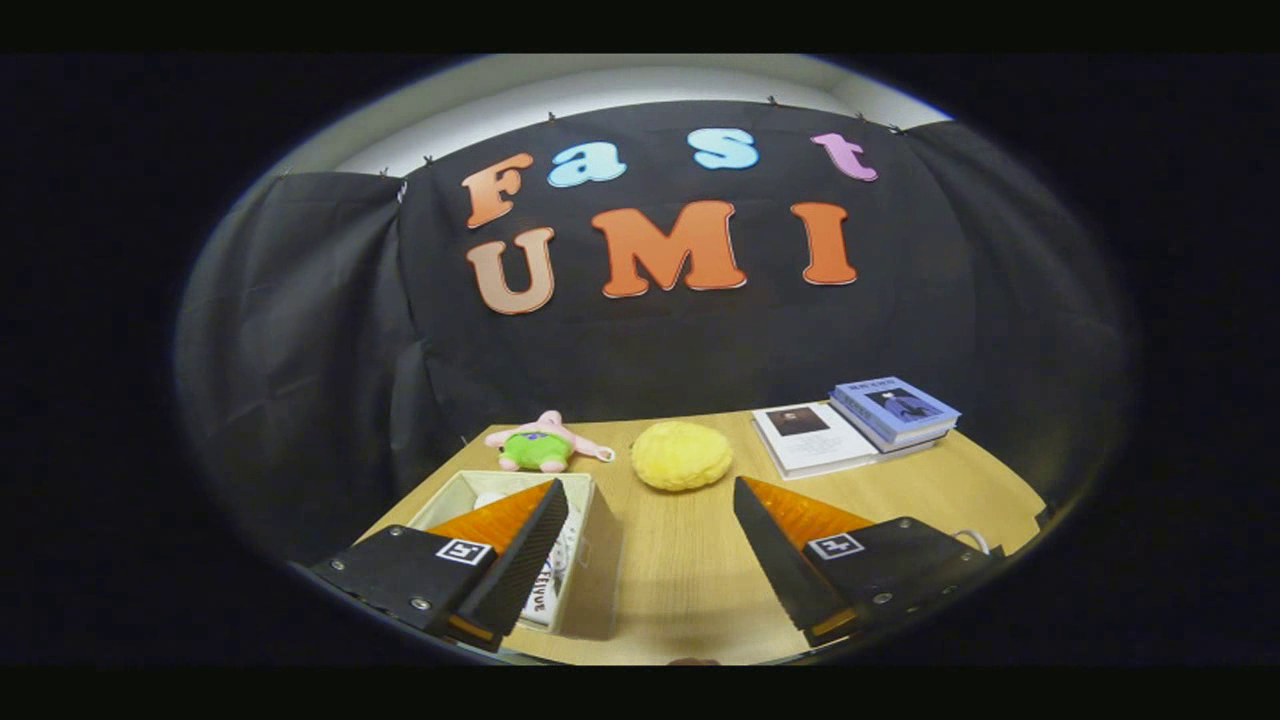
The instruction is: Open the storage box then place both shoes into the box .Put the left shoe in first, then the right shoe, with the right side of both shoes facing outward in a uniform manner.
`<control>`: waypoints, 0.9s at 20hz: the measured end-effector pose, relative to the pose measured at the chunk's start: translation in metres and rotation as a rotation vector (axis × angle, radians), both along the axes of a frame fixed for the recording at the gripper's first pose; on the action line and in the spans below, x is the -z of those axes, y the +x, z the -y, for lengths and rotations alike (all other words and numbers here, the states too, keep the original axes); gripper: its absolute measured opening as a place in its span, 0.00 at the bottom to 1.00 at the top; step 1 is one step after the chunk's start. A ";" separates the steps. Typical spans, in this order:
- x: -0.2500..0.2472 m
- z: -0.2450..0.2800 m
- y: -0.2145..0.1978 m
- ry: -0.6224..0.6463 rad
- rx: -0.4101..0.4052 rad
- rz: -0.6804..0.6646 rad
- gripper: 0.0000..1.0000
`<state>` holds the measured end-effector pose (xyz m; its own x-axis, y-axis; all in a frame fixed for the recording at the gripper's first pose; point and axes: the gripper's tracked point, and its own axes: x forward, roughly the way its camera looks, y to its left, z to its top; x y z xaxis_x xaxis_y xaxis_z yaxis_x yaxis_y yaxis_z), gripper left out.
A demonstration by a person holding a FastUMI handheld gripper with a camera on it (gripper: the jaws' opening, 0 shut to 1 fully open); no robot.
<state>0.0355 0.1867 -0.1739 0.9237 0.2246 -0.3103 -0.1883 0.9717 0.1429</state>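
Hovering over the wooden table [690,560], the gripper [650,510] has its two fingers spread wide apart, with nothing between them but bare tabletop.

The storage box [585,560], pale and open-topped, sits under and just behind the left finger, which hides much of its inside; something white with printed lettering lies in it, possibly a shoe [545,595], though too little shows to be sure. Beyond the fingers, a pink and green plush toy [542,445] lies at the far side of the table, with a yellow fluffy ball [681,455] just beside it. Further right, a blue book [895,408] rests partly on a flat white book [805,440], near the table's far corner.
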 end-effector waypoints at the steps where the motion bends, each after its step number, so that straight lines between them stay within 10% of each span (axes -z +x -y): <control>1: -0.007 0.014 -0.001 -0.010 0.013 0.022 0.99; 18: -0.088 0.221 -0.039 -0.029 0.217 0.236 0.99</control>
<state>-0.0035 -0.0342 -0.0858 0.9963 0.0084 -0.0854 -0.0005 0.9958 0.0920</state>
